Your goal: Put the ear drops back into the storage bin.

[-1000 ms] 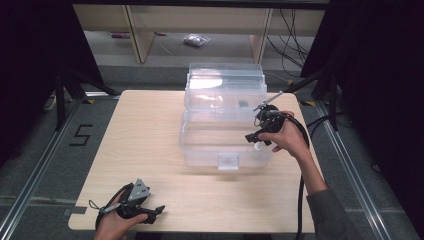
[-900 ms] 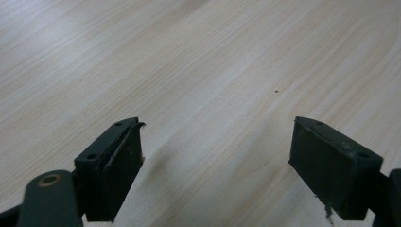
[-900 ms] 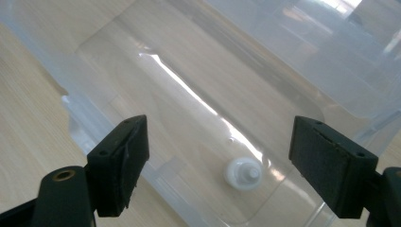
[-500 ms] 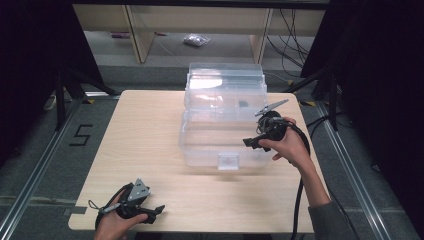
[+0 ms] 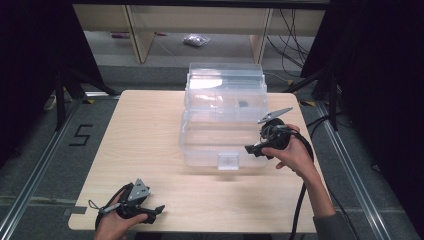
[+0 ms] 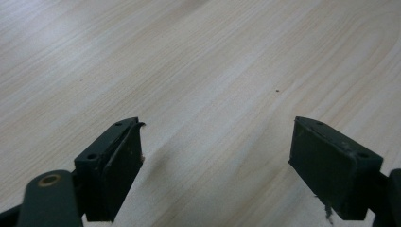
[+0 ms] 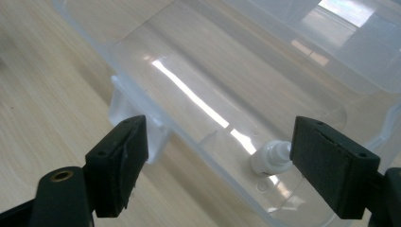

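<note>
Counter (image 5: 150,130): one, pale wood; both grippers were over it.
Clear plastic box (image 5: 225,122): one, lid raised at the far side, standing mid-counter; its right front corner lay just ahead of the right gripper's fingers.
Front latch tab (image 5: 229,161): one, on the box's near wall; in the right gripper view (image 7: 142,127) it sat just beyond the left-hand finger.
Small white piece (image 7: 272,156): one, inside the box behind the clear wall, just beside the right-hand finger (image 7: 333,163) in the right gripper view; what it is could not be told.
Small dark item (image 5: 243,104): one, seen through the box, well beyond the right fingers; too small to identify.
Right gripper (image 5: 255,149): one, held in the right hand (image 5: 295,152) at the box's right front corner; fingers released, spread wide, grasping nothing, box wall between and beyond them.
Left gripper (image 5: 156,210): one, held in the left hand (image 5: 115,222) at the counter's near left edge, well apart from the box; fingers (image 6: 113,165) released, wide apart, bare counter between them.
Bag on floor (image 5: 195,40): one, beyond the counter.
</note>
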Action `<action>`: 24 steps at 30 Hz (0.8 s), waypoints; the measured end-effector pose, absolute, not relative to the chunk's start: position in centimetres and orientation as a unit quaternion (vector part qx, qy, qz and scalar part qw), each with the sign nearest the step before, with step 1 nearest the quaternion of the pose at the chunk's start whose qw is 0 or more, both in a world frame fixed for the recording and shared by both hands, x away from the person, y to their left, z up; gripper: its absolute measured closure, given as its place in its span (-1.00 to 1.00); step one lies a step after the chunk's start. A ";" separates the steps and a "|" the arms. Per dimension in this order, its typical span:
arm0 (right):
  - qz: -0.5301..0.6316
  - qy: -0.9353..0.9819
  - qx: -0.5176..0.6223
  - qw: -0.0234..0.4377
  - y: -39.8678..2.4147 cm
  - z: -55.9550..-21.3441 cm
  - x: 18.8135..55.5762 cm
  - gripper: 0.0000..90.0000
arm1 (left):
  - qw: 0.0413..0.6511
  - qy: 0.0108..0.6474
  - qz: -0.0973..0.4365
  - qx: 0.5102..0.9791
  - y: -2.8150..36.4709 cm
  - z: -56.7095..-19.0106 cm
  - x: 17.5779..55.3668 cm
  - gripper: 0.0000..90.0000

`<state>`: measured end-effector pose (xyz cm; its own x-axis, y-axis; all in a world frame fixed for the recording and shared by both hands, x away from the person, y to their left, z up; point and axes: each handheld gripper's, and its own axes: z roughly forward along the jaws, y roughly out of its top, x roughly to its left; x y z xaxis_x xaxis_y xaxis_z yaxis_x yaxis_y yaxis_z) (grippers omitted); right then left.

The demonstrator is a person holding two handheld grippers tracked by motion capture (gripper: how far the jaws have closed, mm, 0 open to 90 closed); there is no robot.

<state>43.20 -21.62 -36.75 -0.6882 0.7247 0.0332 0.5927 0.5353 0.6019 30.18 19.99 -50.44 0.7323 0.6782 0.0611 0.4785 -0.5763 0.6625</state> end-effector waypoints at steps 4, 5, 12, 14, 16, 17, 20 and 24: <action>0.304 0.868 0.377 0.109 -21.5 -37.0 42.8 -0.54 | 0.322 0.334 0.157 0.872 20.0 -50.4 30.2 -0.62; 0.306 0.868 0.375 0.109 -21.5 -37.1 42.8 -0.54 | 0.335 0.345 0.157 0.863 19.8 -50.6 30.1 -0.62; 0.317 0.867 0.369 0.108 -21.4 -38.1 42.0 -0.55 | 0.336 0.347 0.156 0.861 19.8 -50.6 30.0 -0.62; 0.322 0.864 0.372 0.110 -21.4 -38.3 41.8 -0.56 | 0.323 0.334 0.156 0.872 20.0 -50.4 30.1 -0.62; 0.323 0.867 0.360 0.116 -21.5 -38.5 41.7 -0.56 | 0.325 0.335 0.155 0.871 20.0 -50.4 30.1 -0.62; 0.316 0.866 0.374 0.104 -21.5 -38.3 41.4 -0.56 | 0.322 0.333 0.157 0.872 20.0 -50.4 30.2 -0.62; 0.321 0.867 0.365 0.108 -21.6 -38.5 41.1 -0.56 | 0.330 0.339 0.155 0.867 19.9 -50.5 30.1 -0.62; 0.334 0.862 0.364 0.114 -21.5 -38.8 40.7 -0.56 | 0.336 0.345 0.157 0.862 19.8 -50.5 30.1 -0.62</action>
<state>40.68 -21.50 -38.83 -0.7096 0.7031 0.0464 0.5504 0.5119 0.6595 30.06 19.79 -50.54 0.7123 0.7007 0.0396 0.4895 -0.5364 0.6875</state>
